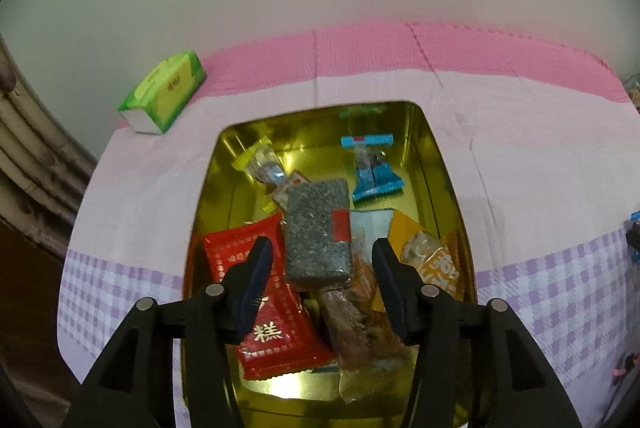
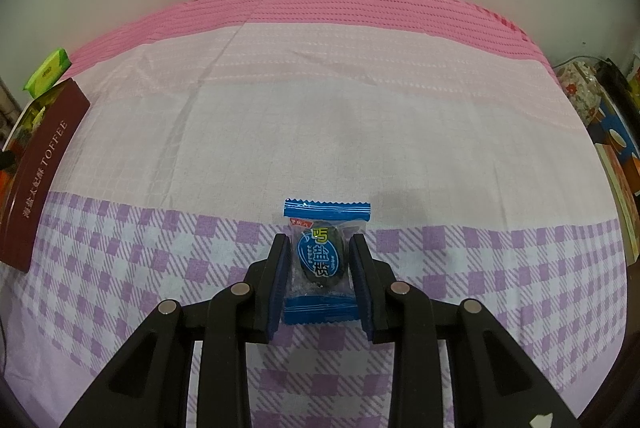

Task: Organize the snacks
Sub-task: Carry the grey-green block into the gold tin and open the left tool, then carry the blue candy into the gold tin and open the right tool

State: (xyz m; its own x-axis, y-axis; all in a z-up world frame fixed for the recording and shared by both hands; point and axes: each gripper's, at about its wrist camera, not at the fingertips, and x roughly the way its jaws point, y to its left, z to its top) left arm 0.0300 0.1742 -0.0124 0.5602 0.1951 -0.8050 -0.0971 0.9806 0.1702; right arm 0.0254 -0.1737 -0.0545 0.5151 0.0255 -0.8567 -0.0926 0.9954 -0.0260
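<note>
snacks lay heaped in the gold tin (image 1: 436, 163), and the left gripper (image 1: 320, 268) hung over that tin with its jaws spread wide, grasping nothing. between its fingers showed a grey speckled bar (image 1: 318, 228); a red packet (image 1: 272, 312) lay partly behind the left finger, and an orange packet (image 1: 434, 260) was partly hidden by the right one. toward the tin's far end lay a blue candy (image 1: 374, 167) and a yellow-ended candy (image 1: 260, 163). wrappers under the bar were too jumbled to make out. beyond the tin's far left corner stood a green box (image 1: 164, 91).

the right gripper (image 2: 320, 264) had its pads against both sides of a blue wrapped candy (image 2: 322, 260) on the checked cloth (image 2: 480, 268); whether it gripped was unclear. the tin's maroon side (image 2: 44, 167) was cut off at the left edge of the right wrist view.
</note>
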